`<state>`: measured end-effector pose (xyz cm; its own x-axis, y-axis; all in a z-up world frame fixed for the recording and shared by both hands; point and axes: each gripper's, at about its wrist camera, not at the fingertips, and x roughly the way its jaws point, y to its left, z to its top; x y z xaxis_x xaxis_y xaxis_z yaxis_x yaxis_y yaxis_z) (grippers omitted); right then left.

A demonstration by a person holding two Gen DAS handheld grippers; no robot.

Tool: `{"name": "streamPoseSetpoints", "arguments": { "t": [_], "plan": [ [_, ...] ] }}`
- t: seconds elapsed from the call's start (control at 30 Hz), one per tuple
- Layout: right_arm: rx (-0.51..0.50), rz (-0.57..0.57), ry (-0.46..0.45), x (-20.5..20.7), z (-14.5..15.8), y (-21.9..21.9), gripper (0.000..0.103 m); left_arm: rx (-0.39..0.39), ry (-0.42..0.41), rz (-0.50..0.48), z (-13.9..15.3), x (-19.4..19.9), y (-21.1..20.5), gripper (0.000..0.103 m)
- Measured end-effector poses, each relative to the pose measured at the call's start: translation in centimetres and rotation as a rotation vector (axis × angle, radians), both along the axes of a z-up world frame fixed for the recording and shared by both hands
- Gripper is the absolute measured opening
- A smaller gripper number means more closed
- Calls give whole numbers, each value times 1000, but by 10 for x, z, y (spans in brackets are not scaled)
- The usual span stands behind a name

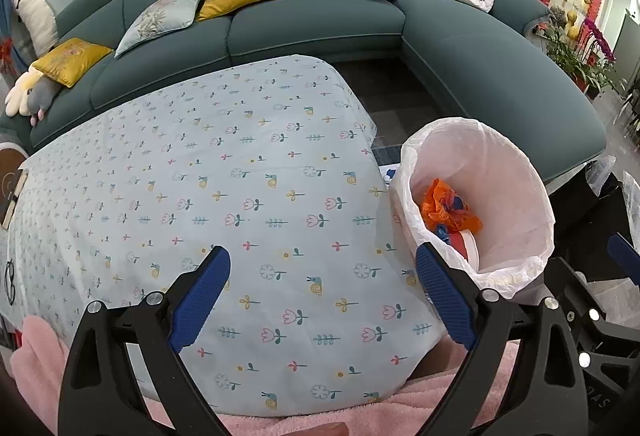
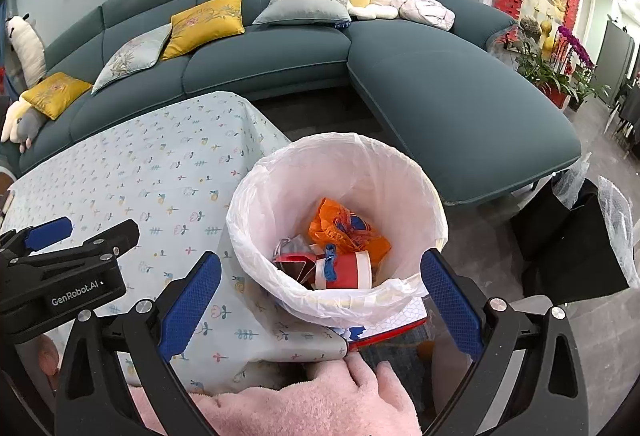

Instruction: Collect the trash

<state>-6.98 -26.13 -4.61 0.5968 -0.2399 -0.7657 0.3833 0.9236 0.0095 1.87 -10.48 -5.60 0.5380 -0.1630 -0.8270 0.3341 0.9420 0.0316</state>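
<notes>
A waste bin lined with a white plastic bag [image 2: 256, 195] stands beside the table's right end; it also shows in the left wrist view [image 1: 520, 163]. Inside lie an orange wrapper [image 2: 340, 228], a red and white cup [image 2: 352, 270] and dark crumpled packaging [image 2: 294, 248]. My right gripper [image 2: 320, 300] is open and empty, held just above the bin's near rim. My left gripper [image 1: 322, 296] is open and empty above the table, covered with a flower-print cloth [image 1: 224, 175], left of the bin. The left gripper also shows in the right wrist view [image 2: 82, 232].
A teal corner sofa [image 1: 312, 27] with yellow and grey cushions and plush toys runs behind the table. Black bags [image 2: 572, 236] sit on the floor right of the bin. A red-edged box [image 2: 384, 328] lies under the bin. Potted flowers [image 2: 560, 67] stand at far right.
</notes>
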Motion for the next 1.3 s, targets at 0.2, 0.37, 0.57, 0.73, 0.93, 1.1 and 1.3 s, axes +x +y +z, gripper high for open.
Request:
{"name": "streamPoseSetpoints", "arguments": {
  "t": [0.2,0.37,0.57,0.73,0.93,1.1,1.3],
  "plan": [
    [7,1,3,4,-2,-1,96,7,6,3,-3,3,-1,89],
    [10,7,6,8,-4,-1,96,16,9,10,-6,6,-1,89],
    [15,3,11,10,-7,-2,96,22,8,17,-5,8,0,89],
    [17,2,13,10,-9,-2,96,21,9,16,-5,8,0,89],
    [15,5,12,9,-10,-2,96,26,9,16,-6,7,0,89],
    [14,-1,16,9,-11,-3,96,39,8,11,-8,7,-2,89],
    [12,-1,21,8,-12,-3,96,55,-9,-7,-7,3,-7,88]
  ]
}}
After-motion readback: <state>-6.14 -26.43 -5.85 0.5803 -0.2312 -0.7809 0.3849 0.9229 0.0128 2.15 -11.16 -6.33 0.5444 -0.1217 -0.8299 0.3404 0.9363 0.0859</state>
